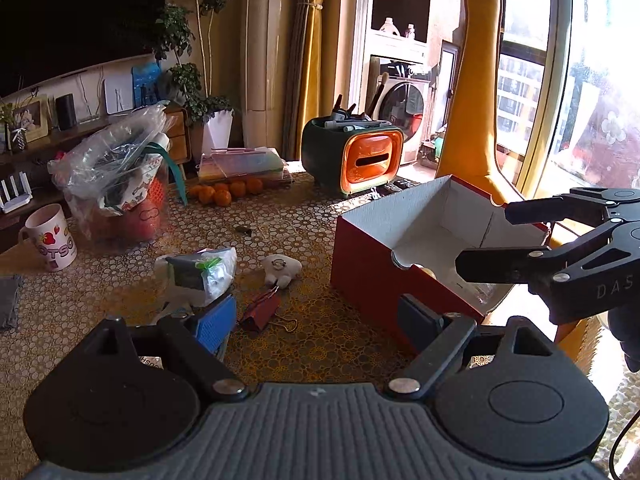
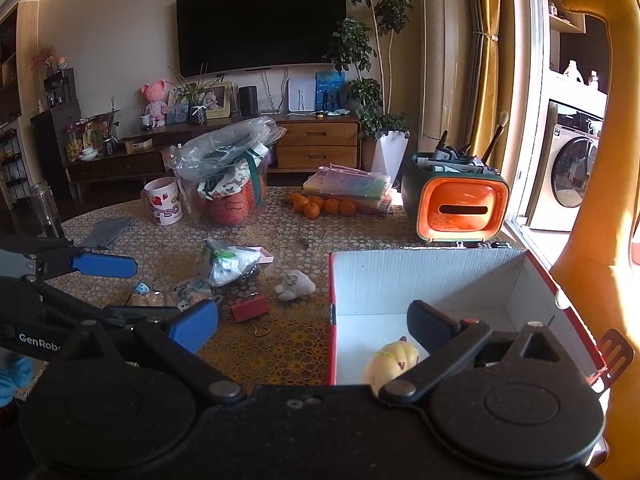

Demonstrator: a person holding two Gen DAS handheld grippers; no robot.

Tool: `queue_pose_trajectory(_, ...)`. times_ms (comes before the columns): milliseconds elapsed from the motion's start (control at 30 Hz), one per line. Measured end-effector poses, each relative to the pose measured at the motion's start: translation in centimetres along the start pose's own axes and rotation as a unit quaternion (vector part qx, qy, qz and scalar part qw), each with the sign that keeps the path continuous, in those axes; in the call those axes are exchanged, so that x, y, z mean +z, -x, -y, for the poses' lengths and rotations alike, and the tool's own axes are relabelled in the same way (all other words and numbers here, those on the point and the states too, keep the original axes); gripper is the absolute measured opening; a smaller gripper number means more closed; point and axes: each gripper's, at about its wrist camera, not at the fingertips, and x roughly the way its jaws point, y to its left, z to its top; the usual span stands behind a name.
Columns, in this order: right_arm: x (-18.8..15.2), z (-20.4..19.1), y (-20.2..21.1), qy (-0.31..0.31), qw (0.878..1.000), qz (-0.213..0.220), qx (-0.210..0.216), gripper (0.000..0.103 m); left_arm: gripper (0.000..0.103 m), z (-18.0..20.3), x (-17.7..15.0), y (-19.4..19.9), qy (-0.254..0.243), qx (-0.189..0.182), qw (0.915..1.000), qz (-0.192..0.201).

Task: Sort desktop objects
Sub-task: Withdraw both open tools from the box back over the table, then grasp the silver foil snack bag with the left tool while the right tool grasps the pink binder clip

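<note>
A red cardboard box (image 1: 360, 264) with a white inside stands open at the right; it also shows in the right wrist view (image 2: 424, 276). A yellow squishy toy (image 2: 390, 362) lies in it. My right gripper (image 2: 316, 330) is open and empty over the box's near left edge; it shows in the left wrist view (image 1: 484, 240). My left gripper (image 1: 316, 322) is open and empty above the table, left of the box; it shows in the right wrist view (image 2: 160, 296). On the table lie a red binder clip (image 1: 262, 314), a white plush keychain (image 1: 282, 270) and a small plastic bag (image 1: 204, 274).
A strawberry mug (image 1: 50, 242), a plastic-wrapped basket (image 1: 116, 184), several oranges (image 1: 224, 192), flat plastic cases (image 1: 244, 164) and a green-orange desk organiser (image 1: 354, 156) stand farther back. A yellow giraffe figure (image 1: 474, 80) stands behind the box.
</note>
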Motion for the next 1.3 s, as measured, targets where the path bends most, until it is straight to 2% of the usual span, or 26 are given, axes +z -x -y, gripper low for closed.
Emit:
queue_pose_trajectory(333,-0.3,-5.4,-2.9,0.025,1.000,-0.005,0.012,0.101,0.088,-5.0,-3.2,2.0,0.004,0.026,0.9996,0.012)
queue_pose_trajectory(567,-0.7,-7.5,-5.9,0.030,0.999,-0.019,0.022,0.101,0.088,-7.9,-5.2,1.1,0.000,0.030,0.9995,0.004)
queue_pose_trajectory(833,-1.8,-8.9,-9.4,0.065,0.997,-0.029,0.013,0.101,0.088,-10.2,-6.8,-1.4,-0.014,0.033,0.9993,-0.011)
queue_pose_trajectory(1033,-2.3,-8.5,-12.5,0.065,0.997,-0.045,0.014,0.100,0.088,-11.3,-7.4,-3.2,-0.052,0.031,0.9981,-0.011)
queue_pose_trajectory(1300,-2.6,-8.3,-16.7,0.068,0.995,-0.066,0.012,0.096,0.088,-13.2,-7.7,-5.7,-0.064,0.014,0.9977,-0.019)
